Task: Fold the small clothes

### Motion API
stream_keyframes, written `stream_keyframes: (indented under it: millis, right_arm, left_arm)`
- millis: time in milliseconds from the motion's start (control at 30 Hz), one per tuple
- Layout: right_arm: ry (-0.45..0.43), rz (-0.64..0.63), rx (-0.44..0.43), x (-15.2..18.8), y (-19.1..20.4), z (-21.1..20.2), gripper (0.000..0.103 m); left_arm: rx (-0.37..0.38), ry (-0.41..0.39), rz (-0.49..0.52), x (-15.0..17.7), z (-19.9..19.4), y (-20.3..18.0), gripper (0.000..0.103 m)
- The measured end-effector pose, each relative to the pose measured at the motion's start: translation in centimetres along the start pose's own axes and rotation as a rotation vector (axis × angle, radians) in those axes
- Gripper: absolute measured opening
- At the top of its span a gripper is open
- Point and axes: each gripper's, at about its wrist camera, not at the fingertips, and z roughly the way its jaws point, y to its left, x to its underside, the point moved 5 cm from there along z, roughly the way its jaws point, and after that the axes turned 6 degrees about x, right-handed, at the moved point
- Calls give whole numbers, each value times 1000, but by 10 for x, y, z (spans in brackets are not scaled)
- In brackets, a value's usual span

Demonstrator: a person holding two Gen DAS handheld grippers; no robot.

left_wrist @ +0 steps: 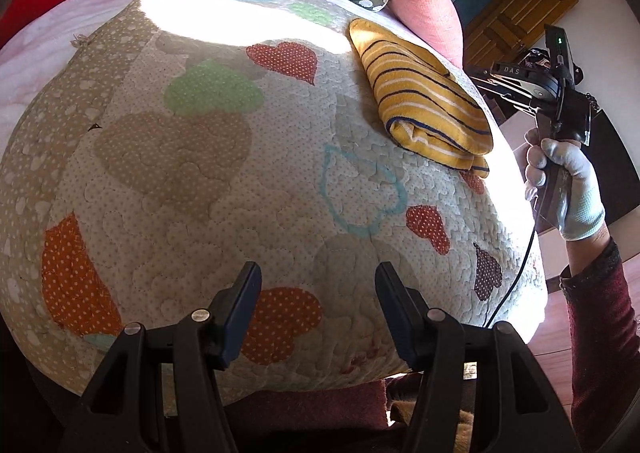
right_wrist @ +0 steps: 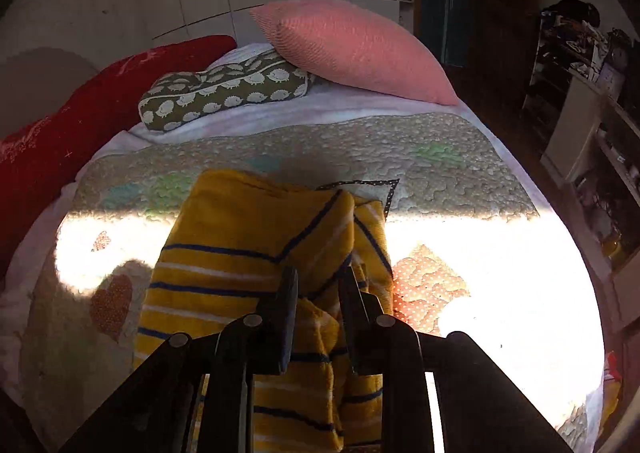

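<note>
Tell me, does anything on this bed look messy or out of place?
Mostly tidy. The yellow striped garment lies folded near the quilt's edge by the pink pillow, but its layers do not line up: a lower layer sticks out at one end.

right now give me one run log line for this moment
garment: yellow striped garment folded on quilt | left tongs: open, empty | right tongs: over garment, grip unclear
</note>
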Motion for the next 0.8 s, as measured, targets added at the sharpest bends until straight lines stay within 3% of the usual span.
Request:
stream_keyframes:
  millis: [100, 167, 233, 267, 400, 500, 567, 667, 800]
  right_arm:
    - [55, -131, -100, 20, 62, 10, 28]
    - [75, -226, -76, 41, 87, 22, 28]
    - [108, -259, 12, 63, 90, 37, 28]
    - [122, -225, 17, 72, 84, 41, 28]
    - [124, -27, -96, 97, 38, 33, 29]
    - [156, -3, -164, 100, 22, 20, 28]
    - [136, 39, -191, 88, 12, 0, 29]
    - [29, 131, -206, 54, -8, -20, 30]
    - [20, 301, -284, 18, -28, 1, 31]
  left_arm:
    - [-7, 7, 11, 5, -1, -3, 58]
    - [-18, -3, 17, 6, -5, -4, 58]
    - [-24, -18, 13, 6, -10, -2, 58]
    - [-18, -24, 6, 6, -12, -1, 58]
    - [4, -27, -6, 7, -13, 4, 62]
    - [25, -18, -8, 8, -9, 3, 62]
    - [30, -16, -4, 9, -8, 2, 62]
    - [30, -10, -1, 11, -6, 0, 62]
    - [17, -11, 7, 12, -5, -4, 62]
